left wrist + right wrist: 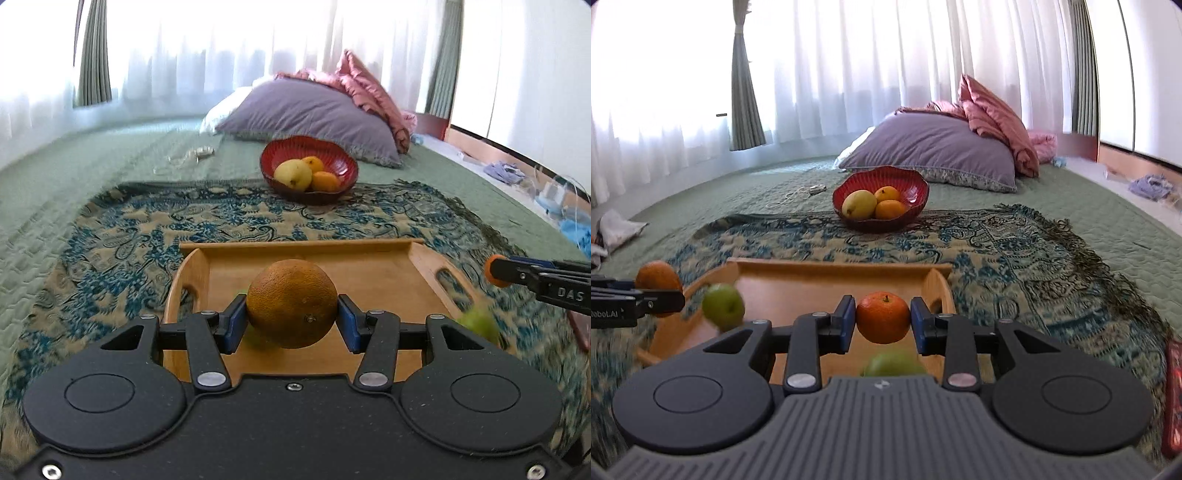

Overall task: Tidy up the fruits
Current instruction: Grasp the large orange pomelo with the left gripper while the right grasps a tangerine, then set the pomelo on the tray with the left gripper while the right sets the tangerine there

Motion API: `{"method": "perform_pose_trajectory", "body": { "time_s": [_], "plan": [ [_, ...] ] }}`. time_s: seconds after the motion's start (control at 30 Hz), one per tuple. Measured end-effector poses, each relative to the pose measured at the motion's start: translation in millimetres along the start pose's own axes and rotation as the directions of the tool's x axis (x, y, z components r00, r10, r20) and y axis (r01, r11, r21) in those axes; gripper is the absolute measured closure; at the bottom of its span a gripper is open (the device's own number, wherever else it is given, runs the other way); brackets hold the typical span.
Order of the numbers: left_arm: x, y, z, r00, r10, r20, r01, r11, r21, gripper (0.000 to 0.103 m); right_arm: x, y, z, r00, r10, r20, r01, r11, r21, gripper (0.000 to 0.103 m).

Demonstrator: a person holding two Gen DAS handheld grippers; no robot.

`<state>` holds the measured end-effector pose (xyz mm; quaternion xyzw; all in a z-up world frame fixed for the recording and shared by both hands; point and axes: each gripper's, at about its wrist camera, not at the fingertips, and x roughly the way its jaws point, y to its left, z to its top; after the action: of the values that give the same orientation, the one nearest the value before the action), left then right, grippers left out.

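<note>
My left gripper (pixel 291 319) is shut on a large orange (pixel 291 302) and holds it above the wooden tray (pixel 369 266). My right gripper (pixel 883 325) is shut on a small orange (pixel 883 317) above the same tray (pixel 798 284). A green apple (pixel 723 306) lies at the tray's left side, and another green fruit (pixel 894 363) lies under my right gripper. The red bowl (pixel 332 155) stands beyond the tray with a yellow fruit (pixel 293 174) and two small oranges; it also shows in the right wrist view (pixel 908 184).
The tray sits on a blue patterned throw (pixel 1015 251) over a green bedspread (pixel 74 166). A purple pillow (pixel 310 110) and pink pillows (pixel 993 110) lie behind the bowl. A cable (pixel 790 197) lies left of the bowl. A red object (pixel 1172 391) lies at the far right.
</note>
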<state>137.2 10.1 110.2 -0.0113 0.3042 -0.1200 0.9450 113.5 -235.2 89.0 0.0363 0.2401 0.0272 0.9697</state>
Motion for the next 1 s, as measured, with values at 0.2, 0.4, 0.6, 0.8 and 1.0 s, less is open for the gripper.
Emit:
{"method": "perform_pose_trajectory", "body": {
  "time_s": [0.2,0.4,0.6,0.8,1.0],
  "plan": [
    [60.0,25.5,43.8,0.996,-0.007,-0.089,0.000,0.997,-0.081,0.055,51.6,-15.7,42.7,0.993,0.032,-0.115,-0.020,0.995,0.100,0.067],
    [120.1,31.5,53.6,0.981,0.060,-0.185,-0.072,0.996,-0.061,0.055,98.8,-15.8,45.7,0.976,0.032,-0.214,-0.011,0.995,0.100,0.067],
    [151.7,35.5,48.1,0.964,0.101,-0.247,-0.121,0.990,-0.067,0.055,128.5,-17.6,31.3,0.954,0.022,-0.299,0.014,0.993,0.117,0.067],
    [163.0,40.7,45.6,0.955,0.102,-0.280,-0.133,0.987,-0.094,0.055,138.1,-18.4,20.9,0.942,0.012,-0.336,0.025,0.994,0.106,0.067],
    [169.3,38.7,41.4,0.946,0.111,-0.304,-0.140,0.987,-0.073,0.055,141.0,-16.4,15.7,0.936,0.007,-0.352,0.027,0.995,0.092,0.067]
  ]
}}
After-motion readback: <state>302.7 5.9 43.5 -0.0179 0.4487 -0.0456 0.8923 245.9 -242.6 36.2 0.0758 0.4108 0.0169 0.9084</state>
